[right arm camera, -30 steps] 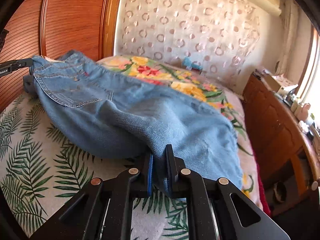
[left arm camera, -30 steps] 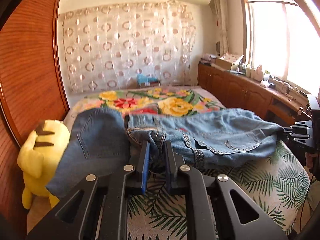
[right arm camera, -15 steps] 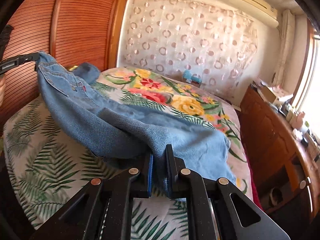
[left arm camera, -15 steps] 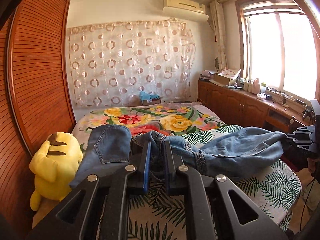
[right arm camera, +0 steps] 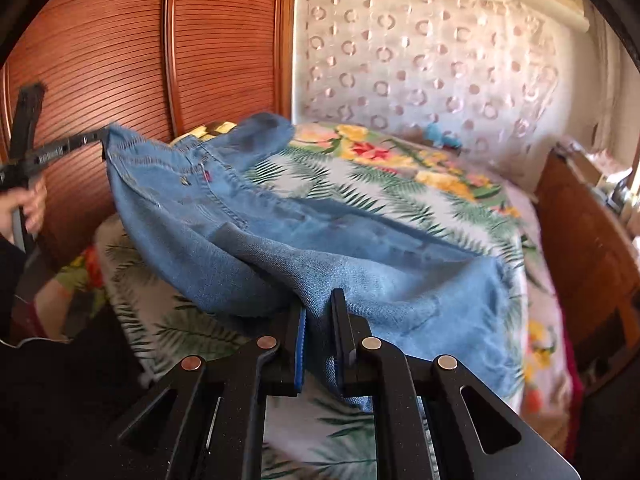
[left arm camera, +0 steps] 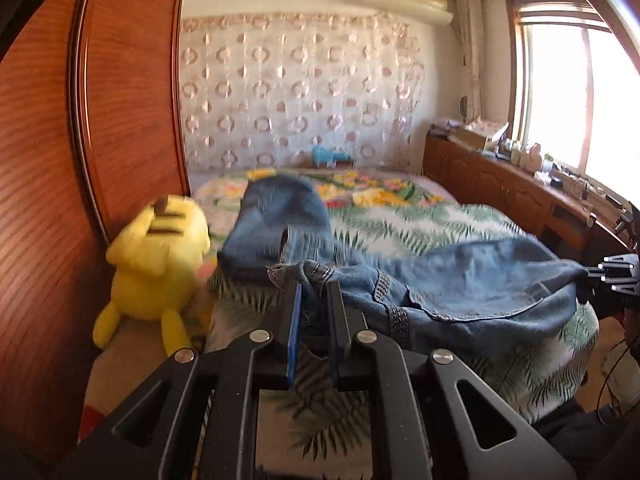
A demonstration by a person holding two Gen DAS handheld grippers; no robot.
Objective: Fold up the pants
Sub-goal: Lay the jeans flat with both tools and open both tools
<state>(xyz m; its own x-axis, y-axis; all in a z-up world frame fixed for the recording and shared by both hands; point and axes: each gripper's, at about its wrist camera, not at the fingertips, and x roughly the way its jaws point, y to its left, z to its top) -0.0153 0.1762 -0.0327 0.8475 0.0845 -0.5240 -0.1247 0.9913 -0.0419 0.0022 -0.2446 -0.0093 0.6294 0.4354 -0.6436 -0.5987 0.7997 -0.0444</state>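
Observation:
Blue denim pants [left arm camera: 460, 280] hang stretched above the bed between my two grippers. My left gripper [left arm camera: 312, 292] is shut on the waistband end. One part of the pants [left arm camera: 276, 220] is flung up and blurred beyond it. My right gripper [right arm camera: 318, 308] is shut on the leg end of the pants [right arm camera: 320, 248]. The right gripper also shows at the right edge of the left wrist view [left arm camera: 616, 280]. The left gripper shows at the far left of the right wrist view [right arm camera: 92, 140], holding the waistband.
The bed [left arm camera: 400, 224] has a leaf and flower print cover. A yellow plush toy [left arm camera: 156, 264] sits at its left side against a wooden wardrobe [left arm camera: 60, 160]. A wooden cabinet [left arm camera: 500, 184] with clutter runs under the window on the right.
Both grippers have lifted and pulled the pants back toward the foot of the bed. The cloth has come off the bed and one part flaps up, blurred.

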